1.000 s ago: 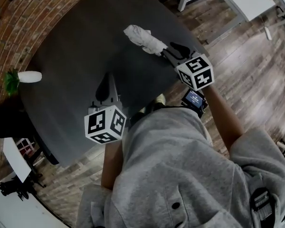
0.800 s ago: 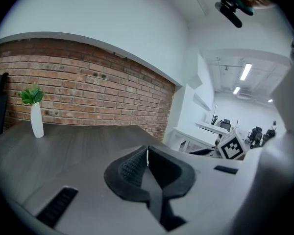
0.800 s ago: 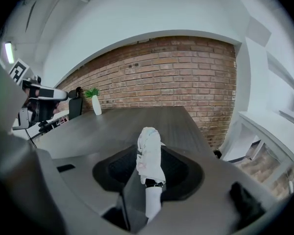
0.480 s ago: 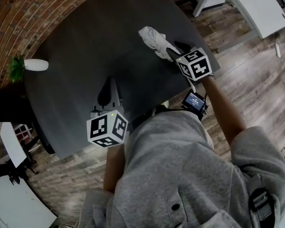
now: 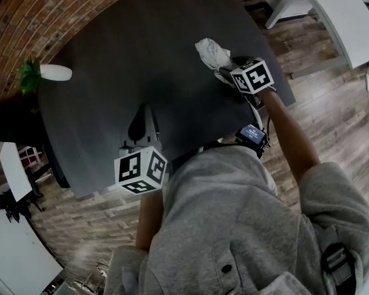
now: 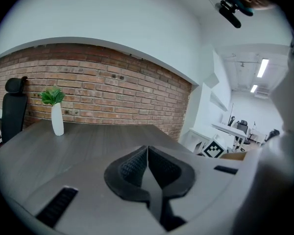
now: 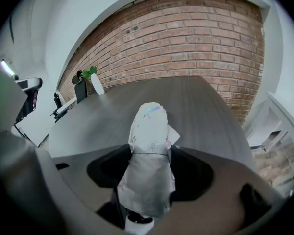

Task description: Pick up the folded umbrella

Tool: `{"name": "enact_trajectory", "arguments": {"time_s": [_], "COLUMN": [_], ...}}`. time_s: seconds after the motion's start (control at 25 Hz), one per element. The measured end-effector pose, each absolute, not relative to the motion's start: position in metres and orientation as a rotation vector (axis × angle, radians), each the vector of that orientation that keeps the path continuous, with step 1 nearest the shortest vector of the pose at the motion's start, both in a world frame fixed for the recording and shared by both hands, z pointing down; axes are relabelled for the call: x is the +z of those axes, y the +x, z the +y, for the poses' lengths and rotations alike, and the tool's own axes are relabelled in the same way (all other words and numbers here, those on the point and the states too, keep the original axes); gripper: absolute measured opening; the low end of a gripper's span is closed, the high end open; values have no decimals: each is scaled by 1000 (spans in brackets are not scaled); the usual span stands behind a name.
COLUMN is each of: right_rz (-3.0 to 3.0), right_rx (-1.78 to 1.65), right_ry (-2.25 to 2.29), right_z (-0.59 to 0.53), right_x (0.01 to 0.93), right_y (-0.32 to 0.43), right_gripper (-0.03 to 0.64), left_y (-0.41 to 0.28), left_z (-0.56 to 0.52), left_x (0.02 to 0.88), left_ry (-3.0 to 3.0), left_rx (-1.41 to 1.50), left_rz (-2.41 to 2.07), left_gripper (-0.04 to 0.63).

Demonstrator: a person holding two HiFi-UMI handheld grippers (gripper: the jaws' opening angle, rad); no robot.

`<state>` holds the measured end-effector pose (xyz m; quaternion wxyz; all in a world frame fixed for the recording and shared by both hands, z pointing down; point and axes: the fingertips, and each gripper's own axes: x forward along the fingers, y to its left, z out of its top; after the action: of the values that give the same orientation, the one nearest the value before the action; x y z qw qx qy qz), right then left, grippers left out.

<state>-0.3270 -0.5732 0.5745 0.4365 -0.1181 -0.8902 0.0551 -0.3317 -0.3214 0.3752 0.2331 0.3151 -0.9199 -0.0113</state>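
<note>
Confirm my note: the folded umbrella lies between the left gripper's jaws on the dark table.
Wrong gripper: the folded umbrella lies between the jaws of the right gripper, which are opening, on the dark table. The right gripper view shows it.

Dim, flat indoor light; strong fisheye bowing.
Gripper views go black at the corners. Ceiling strip lights [image 6: 262, 68] blow out at right of the left gripper view. Folded umbrella [image 7: 147, 180] soft close to the lens. Table [image 5: 141, 48] dull, shadows faint.

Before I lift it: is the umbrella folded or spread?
Folded: the umbrella is a tight bundle lying on the table.
</note>
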Motion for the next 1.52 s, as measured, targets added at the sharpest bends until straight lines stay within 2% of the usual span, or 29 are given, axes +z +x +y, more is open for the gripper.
{"name": "enact_trajectory", "arguments": {"time_s": [0.2, 0.92, 1.52], "right_rz": [-2123, -1933, -2082], "right_rx": [158, -87, 11], "right_ry": [-317, -154, -162], "right_z": [-567, -567, -566], "right_x": [592, 614, 590], "right_y": [-330, -335, -318], "right_gripper": [268, 275, 275], "left_y": [-336, -336, -329], "left_z": [-311, -304, -309], "left_x": [378, 380, 375], "left_ry": [831, 837, 917], "left_rx": [-37, -77, -101], "left_rz": [-2532, -2535, -2541], "left_gripper": [15, 15, 15]}}
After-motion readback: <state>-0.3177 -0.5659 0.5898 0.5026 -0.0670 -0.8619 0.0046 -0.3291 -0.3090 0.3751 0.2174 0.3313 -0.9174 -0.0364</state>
